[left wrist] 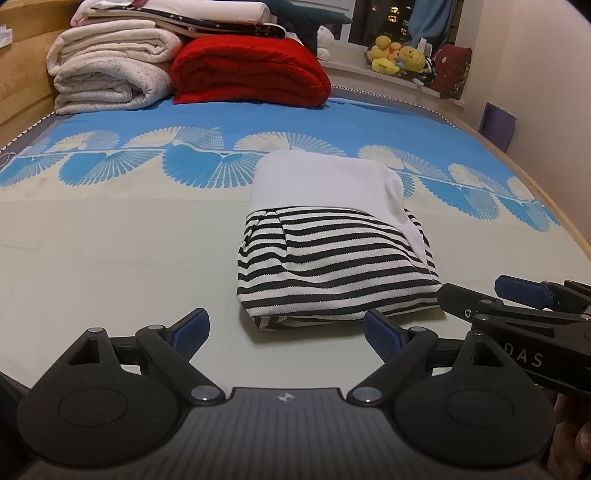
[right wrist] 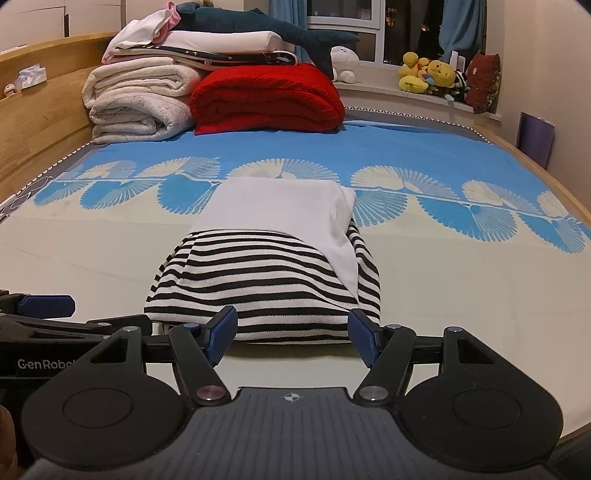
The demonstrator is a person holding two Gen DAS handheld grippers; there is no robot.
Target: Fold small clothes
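Observation:
A small garment (left wrist: 332, 254), black-and-white striped with a plain white part, lies folded into a compact rectangle on the bed sheet (left wrist: 110, 258). It also shows in the right wrist view (right wrist: 266, 280). My left gripper (left wrist: 286, 332) is open and empty, just in front of the garment's near left corner. My right gripper (right wrist: 291, 336) is open and empty, centred just short of the garment's near edge. The right gripper also shows at the right of the left wrist view (left wrist: 476, 295), beside the garment's near right corner. The left gripper shows at the left edge of the right wrist view (right wrist: 48, 306).
Folded white blankets (left wrist: 107, 70) and a red blanket (left wrist: 251, 70) are stacked at the head of the bed, with a plush shark (right wrist: 266, 26) on top. Yellow plush toys (left wrist: 399, 57) sit on the window sill. A wooden bed frame (right wrist: 40, 110) runs along the left.

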